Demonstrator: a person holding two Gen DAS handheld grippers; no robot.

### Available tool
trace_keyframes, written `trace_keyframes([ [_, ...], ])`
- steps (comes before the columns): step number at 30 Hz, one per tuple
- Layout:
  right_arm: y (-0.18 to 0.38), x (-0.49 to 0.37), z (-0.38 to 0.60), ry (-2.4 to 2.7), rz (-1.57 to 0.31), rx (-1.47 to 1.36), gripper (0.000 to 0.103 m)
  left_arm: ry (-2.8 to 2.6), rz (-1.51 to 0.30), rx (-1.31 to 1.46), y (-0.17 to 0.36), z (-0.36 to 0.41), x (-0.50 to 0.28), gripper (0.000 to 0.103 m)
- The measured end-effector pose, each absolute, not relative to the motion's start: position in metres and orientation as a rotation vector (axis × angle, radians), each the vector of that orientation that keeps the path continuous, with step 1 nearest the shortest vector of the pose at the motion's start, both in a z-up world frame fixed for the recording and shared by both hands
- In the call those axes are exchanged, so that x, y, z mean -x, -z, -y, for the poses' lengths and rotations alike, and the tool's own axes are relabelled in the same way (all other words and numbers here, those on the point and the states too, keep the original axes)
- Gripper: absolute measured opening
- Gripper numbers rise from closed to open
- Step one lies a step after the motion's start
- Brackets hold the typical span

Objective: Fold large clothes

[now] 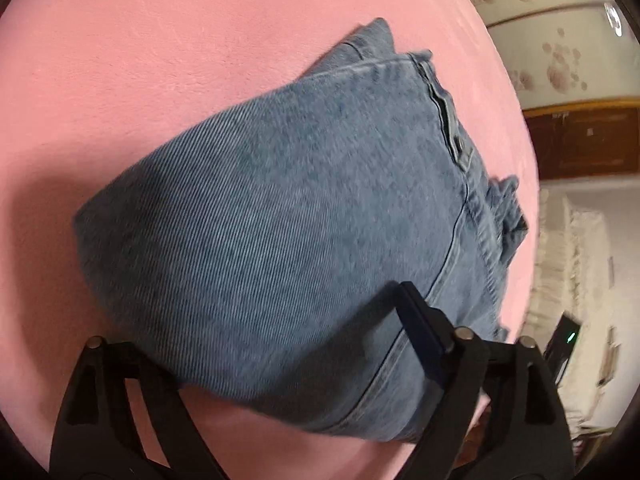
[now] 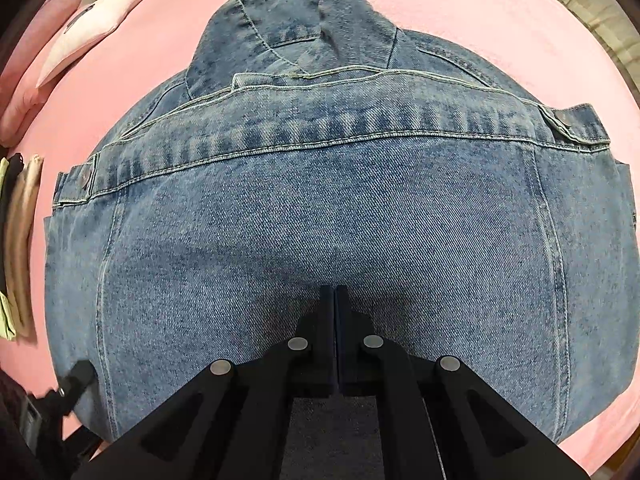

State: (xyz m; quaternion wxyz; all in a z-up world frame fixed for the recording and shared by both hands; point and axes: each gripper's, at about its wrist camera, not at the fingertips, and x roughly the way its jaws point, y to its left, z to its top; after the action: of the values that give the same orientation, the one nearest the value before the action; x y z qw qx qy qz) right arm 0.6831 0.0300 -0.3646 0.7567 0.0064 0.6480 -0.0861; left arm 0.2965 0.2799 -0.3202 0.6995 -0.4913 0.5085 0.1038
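Pink bedspread (image 1: 180, 80) fills the view, pale pillow (image 2: 96, 20) up top, floral wallpaper (image 1: 560, 60) beyond (dark wooden panel (image 1: 584, 140) beneath).

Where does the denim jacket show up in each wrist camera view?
Left wrist: jacket folded, running from centre to lower right, on the pink sheet.
Right wrist: jacket fills most of the picture, collar at the top.
Shared landmark: the pink sheet under the jacket in both.

blue denim jacket (image 2: 320, 200) — folded flat on pink bedding, collar up top, seemingly back outward.
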Motion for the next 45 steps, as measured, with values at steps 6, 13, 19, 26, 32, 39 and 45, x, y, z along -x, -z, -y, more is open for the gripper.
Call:
trace_keyframes([
  [6,0.372,-0.692,-0.016,0.204,-1.415,-0.026,0.001,-0.2,-1.117,1.117,0.322,-0.289,-0.299,0.072],
  [13,0.372,-0.691,-0.009,0.235,-1.401,-0.064,0.001,-0.243,-0.985,0.984,0.272,-0.279,-0.283,0.014],
  [19,0.369,-0.688,-0.007,0.248,-1.388,-0.071,0.001,-0.062,-0.882,0.686,0.228,-0.238,-0.313,0.014],
  [26,0.365,-0.68,0.0,0.224,-1.374,-0.1,0.001,-0.116,-0.857,0.738,0.233,-0.238,-0.33,0.011],
  [32,0.362,-0.67,0.015,0.151,-1.349,-0.124,0.001,-0.129,-0.798,0.637,0.204,-0.221,-0.307,0.006],
  [39,0.359,-0.66,0.042,0.045,-1.336,-0.177,0.001,-0.004,-0.674,0.508,0.136,-0.154,-0.292,0.005],
  [45,0.355,-0.649,0.065,-0.16,-1.318,-0.122,0.001,0.117,-0.666,0.394,0.104,-0.048,-0.292,0.005],
])
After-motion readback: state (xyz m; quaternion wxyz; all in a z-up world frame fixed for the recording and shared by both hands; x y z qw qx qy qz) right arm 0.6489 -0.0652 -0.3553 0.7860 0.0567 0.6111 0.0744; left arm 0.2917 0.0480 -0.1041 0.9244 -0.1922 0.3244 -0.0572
